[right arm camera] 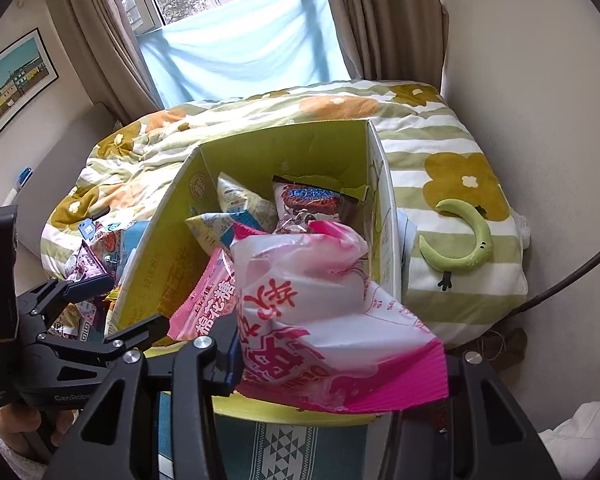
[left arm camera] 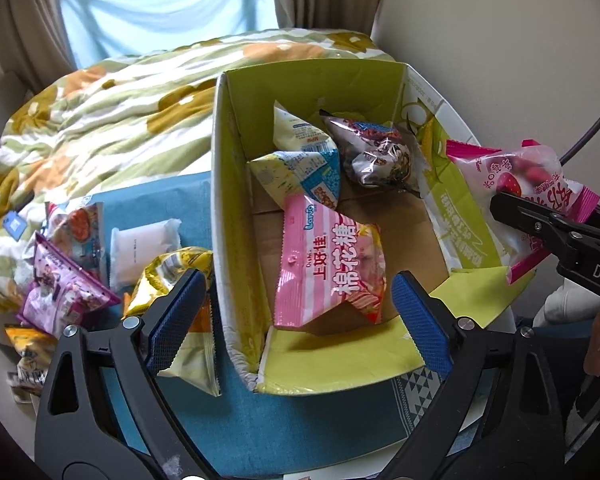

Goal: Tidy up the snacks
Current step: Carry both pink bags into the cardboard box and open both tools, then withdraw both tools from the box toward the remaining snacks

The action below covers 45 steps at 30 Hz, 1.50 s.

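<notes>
My left gripper point(left arm camera: 296, 312) gapes empty above the box point(left arm camera: 236, 208), while my right gripper point(right arm camera: 340, 364) clamps the pink-and-white snack bag point(right arm camera: 320, 300).

One cardboard box point(left arm camera: 236, 184) with four snack packets inside. One pink-and-white packet point(left arm camera: 528, 184) above it. Roughly six loose packets outside left; pile overlaps, count uncertain.

Left gripper point(left arm camera: 296, 312) sits at bottom centre of the left wrist view, angled steeply down, jaws spread wide, blue pads point(left arm camera: 172, 320) bare, nothing between them. In the right wrist view it shows at left, a hand point(right arm camera: 16, 426) on its handle at lower left. Right gripper point(right arm camera: 340, 368) is at bottom centre there, tilted down, jaws clamped on a pink-and-white snack bag point(right arm camera: 332, 320).
</notes>
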{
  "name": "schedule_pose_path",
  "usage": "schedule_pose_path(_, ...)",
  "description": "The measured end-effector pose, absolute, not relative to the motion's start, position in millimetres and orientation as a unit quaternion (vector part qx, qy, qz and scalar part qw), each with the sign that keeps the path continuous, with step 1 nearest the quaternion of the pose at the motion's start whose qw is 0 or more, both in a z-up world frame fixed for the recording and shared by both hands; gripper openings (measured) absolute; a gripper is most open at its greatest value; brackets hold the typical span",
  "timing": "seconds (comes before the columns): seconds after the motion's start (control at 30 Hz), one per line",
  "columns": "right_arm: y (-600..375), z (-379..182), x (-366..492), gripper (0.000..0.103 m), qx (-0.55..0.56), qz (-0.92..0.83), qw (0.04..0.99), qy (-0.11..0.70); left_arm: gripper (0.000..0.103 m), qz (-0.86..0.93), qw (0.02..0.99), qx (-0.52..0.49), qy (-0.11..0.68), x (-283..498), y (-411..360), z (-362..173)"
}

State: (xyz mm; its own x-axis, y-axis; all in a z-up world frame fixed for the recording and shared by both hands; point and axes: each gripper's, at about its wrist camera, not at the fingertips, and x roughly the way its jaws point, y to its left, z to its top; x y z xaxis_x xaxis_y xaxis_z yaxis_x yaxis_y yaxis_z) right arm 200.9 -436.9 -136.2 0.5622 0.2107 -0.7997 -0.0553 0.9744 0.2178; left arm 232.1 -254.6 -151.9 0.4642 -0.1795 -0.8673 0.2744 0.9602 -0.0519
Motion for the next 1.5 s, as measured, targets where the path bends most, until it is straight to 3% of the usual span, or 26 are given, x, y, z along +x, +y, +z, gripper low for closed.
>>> schedule_pose_path(0.5,-419.4,-166.6,227.6,0.046,0.104,0.067,0.86,0.495,0.093,-0.113,0.846,0.045,0.52,214.7,-220.5,-158.1)
schedule_pose_path(0.53,-418.3,-167.0,227.0,0.053,0.102,0.065,0.861,0.494,0.093,-0.114,0.845,0.042,0.52,214.4,-218.7,-158.3)
schedule_pose_path(0.63,-415.2,-164.3,222.6,0.098,0.089,0.06,0.871,0.48,0.093,-0.115,0.846,0.04,0.518,212.6,-215.7,-158.9)
schedule_pose_path(0.67,-413.9,-163.2,219.6,0.101,0.081,0.06,0.876,0.472,0.093,-0.115,0.847,0.041,0.518,211.9,-214.8,-159.0)
schedule_pose_path(1.5,-418.2,-115.5,170.7,0.101,0.076,0.062,0.9,0.426,0.093,-0.062,0.885,0.033,0.46,172.2,-203.5,-100.8)
